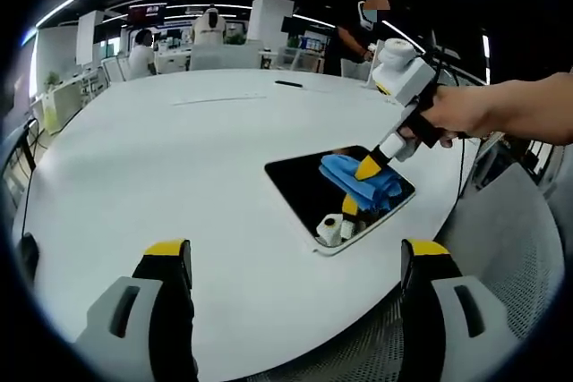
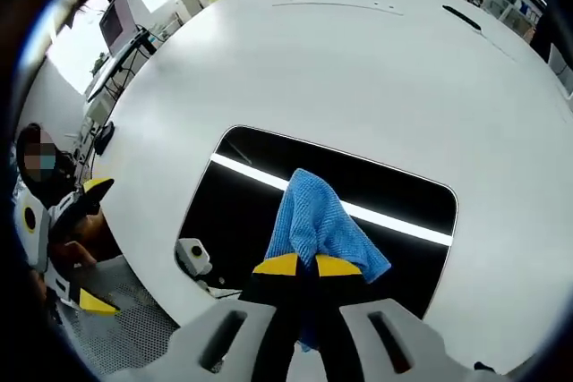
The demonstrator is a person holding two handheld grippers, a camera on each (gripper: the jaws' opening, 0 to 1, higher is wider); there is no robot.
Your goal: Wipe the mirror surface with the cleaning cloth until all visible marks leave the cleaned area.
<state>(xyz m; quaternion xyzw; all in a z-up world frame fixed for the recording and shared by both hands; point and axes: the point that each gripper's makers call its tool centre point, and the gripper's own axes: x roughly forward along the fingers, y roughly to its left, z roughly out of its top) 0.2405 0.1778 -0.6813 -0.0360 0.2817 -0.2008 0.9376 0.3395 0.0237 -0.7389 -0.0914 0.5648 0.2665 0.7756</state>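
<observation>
On the white table (image 1: pixel 179 158) the mirror (image 2: pixel 242 194) lies flat near the edge; the right gripper (image 2: pixel 309 266), jaws clamped on the blue cloth (image 2: pixel 313 221), presses it there, so an unbraced mirror may slide off. The left gripper (image 1: pixel 295 261) hangs apart-jawed, idle

A large white round table (image 1: pixel 179 158) carries everything — its top is plain and glossy. The dark rectangular mirror (image 2: pixel 242 194) lies flat on it near the edge, and well beyond the mirror rests a small dark object (image 1: pixel 288 84).
</observation>
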